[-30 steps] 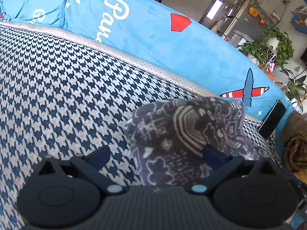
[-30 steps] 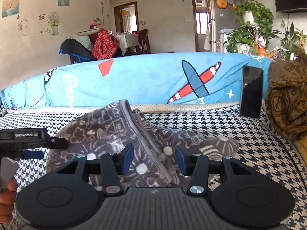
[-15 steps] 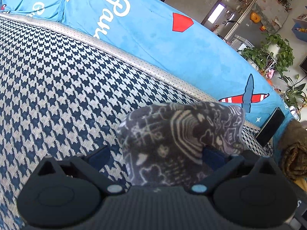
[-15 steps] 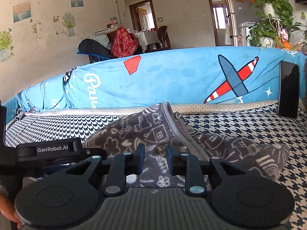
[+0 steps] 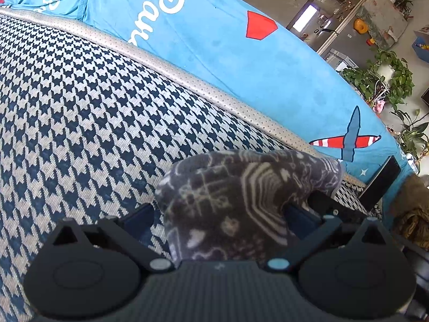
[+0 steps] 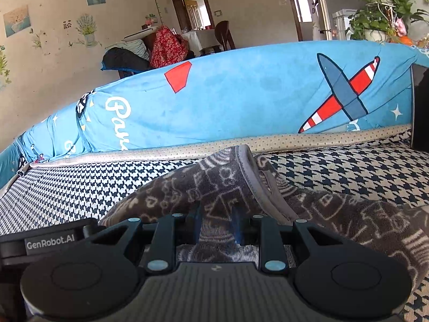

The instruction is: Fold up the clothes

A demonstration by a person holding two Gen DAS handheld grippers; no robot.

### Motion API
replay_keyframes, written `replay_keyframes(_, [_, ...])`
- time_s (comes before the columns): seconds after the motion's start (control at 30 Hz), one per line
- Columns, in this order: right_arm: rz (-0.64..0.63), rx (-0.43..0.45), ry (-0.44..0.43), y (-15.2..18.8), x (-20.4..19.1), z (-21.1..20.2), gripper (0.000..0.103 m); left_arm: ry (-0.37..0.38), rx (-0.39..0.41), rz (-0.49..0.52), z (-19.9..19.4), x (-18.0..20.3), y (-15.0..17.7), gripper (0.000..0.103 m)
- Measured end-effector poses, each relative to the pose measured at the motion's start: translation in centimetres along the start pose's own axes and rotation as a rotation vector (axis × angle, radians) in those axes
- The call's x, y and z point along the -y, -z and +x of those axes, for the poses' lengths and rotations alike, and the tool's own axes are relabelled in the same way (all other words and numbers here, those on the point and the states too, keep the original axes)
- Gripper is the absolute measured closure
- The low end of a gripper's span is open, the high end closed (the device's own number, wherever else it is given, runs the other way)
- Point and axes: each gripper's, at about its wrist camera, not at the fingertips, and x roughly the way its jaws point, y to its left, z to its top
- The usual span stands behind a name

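A dark grey fleece garment (image 6: 335, 214) with a pale doodle print lies on the houndstooth sofa seat (image 6: 335, 169). My right gripper (image 6: 218, 224) is shut on a raised fold of it, beside the grey hem band (image 6: 254, 182). In the left wrist view a bunch of the same garment (image 5: 228, 206) sits between the wide-apart jaws of my left gripper (image 5: 218, 217). The bunch drapes over the right finger and the left finger (image 5: 139, 220) stands bare beside it. The left gripper's body (image 6: 51, 241) shows at the lower left of the right wrist view.
A blue cover with an aeroplane print (image 6: 241, 102) hangs over the sofa back behind the seat. A black flat device (image 5: 380, 185) leans against it at the right. A brown patterned cloth (image 5: 413, 222) is heaped at the right end. Potted plants (image 5: 380, 80) stand beyond.
My right gripper's jaws have closed on the garment fold, and the gripper has shifted left, closer to the left gripper. The bunch now fills more of the left gripper's jaws.
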Motion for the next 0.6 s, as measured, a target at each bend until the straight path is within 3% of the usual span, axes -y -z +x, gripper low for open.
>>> replay_keyframes(0.3, [0.070,-0.020,0.022,-1.1,1.4,2.0,0.080,0.015,-0.028,0.007,-1.5,0.2,-0.3,0.000])
replay_keyframes(0.6, [-0.002,-0.037,0.056,-1.2,0.8,3.3,0.080,0.073,-0.056,0.115,-4.8,0.5,0.5,0.000])
